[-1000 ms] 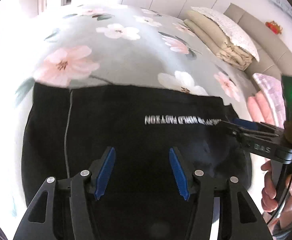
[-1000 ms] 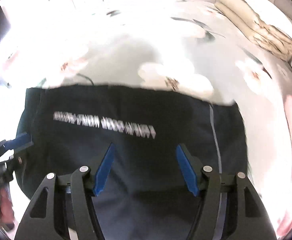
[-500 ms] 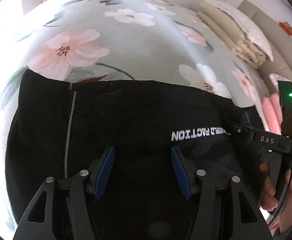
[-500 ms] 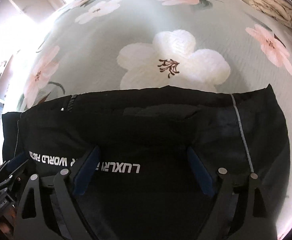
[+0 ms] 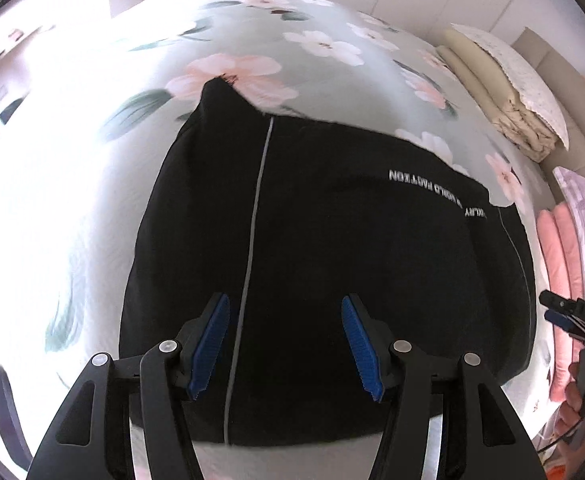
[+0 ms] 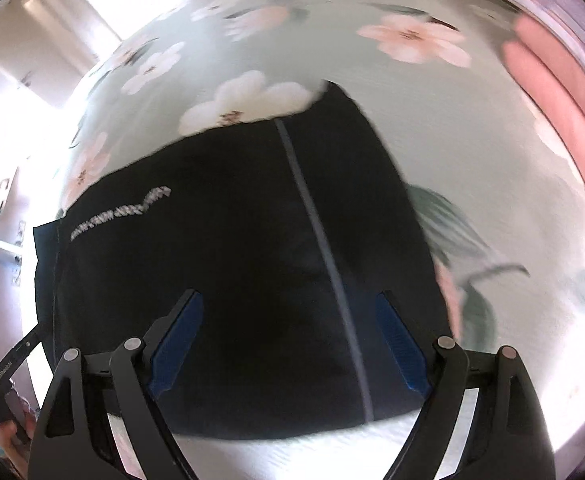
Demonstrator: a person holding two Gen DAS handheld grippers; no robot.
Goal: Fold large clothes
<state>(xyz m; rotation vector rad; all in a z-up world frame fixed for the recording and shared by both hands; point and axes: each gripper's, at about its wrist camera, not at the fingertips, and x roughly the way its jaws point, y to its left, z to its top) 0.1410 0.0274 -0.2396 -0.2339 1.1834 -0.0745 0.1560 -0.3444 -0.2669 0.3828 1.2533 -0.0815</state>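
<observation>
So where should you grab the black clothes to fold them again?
Probably the near hem of the black garment, one corner per gripper. It lies flat on the floral bedspread, and the open left gripper and right gripper already hover over that edge, so come in low from the near side.

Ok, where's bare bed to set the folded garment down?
Bare bedspread lies beyond the black garment toward the wardrobe, and on its left. The right is crowded: beige bedding stack, pink blankets and the right tool.
</observation>
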